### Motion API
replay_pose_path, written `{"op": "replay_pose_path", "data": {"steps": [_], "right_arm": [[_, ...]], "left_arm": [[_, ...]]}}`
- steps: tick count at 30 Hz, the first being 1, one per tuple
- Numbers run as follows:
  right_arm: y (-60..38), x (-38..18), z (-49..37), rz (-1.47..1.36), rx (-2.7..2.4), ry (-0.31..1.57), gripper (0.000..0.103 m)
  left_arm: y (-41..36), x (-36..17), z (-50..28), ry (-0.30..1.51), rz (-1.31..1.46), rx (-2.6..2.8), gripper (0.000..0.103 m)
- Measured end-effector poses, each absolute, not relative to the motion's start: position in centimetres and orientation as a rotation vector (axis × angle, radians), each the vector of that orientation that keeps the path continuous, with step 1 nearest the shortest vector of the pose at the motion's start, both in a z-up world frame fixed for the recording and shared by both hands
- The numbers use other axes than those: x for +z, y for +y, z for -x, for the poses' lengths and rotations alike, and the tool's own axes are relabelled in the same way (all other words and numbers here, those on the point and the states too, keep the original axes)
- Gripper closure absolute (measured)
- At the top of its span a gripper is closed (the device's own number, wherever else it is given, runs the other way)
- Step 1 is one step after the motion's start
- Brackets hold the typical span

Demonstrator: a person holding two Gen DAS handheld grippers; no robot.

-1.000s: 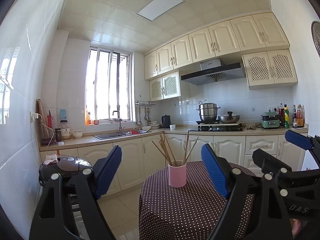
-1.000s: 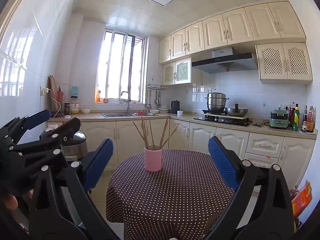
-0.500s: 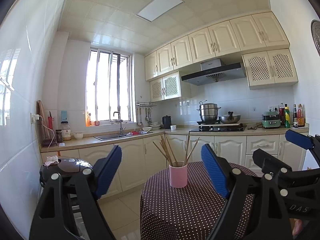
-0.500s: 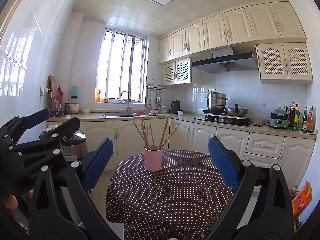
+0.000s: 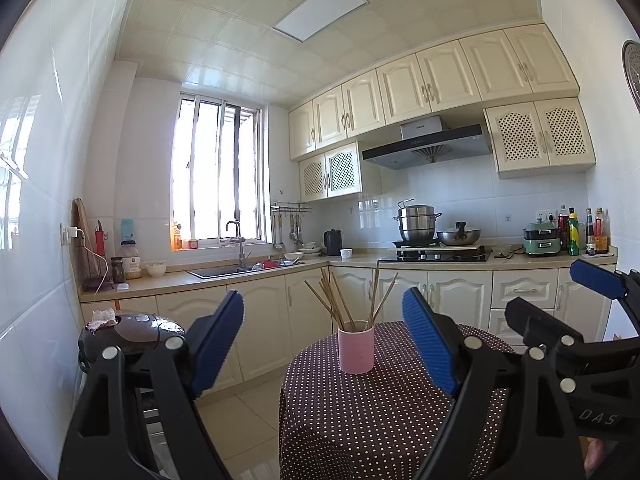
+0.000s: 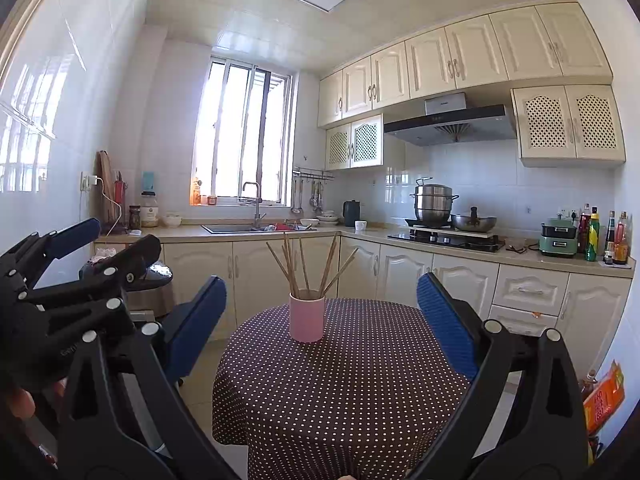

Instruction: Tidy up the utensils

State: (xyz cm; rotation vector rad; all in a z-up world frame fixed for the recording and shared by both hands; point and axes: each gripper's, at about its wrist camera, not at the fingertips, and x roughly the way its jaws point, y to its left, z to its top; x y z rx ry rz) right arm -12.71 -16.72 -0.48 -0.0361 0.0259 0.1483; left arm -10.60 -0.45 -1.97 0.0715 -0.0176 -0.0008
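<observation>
Both claws, the left gripper (image 5: 322, 338) and right gripper (image 6: 322, 322), are held wide open with nothing gripped. Chopsticks (image 6: 308, 266) are fanned out in a pink cup (image 6: 307, 318) at the far side of the dotted table (image 6: 344, 392).

Daylight is pouring through your window (image 6: 244, 136), blowing it out; fisheye is bending edges, corners are vignetting dark.

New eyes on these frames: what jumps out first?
The pink cup of splayed wooden chopsticks stands alone on the dark polka-dot tablecloth, centre of both views. Framing it, the right tool and the left tool are both wide open and empty, short of the table. Behind, a stacked steel pot sits on the stove.
</observation>
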Motion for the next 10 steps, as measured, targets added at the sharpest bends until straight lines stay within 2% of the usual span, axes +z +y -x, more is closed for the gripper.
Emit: {"op": "replay_pose_path", "data": {"steps": [10], "right_arm": [[-16.8,-0.9,11.6,0.04,0.149,0.056,0.008]], "left_arm": [[-0.7,-2.8,9.7,0.02,-0.082,0.009,0.023]]}}
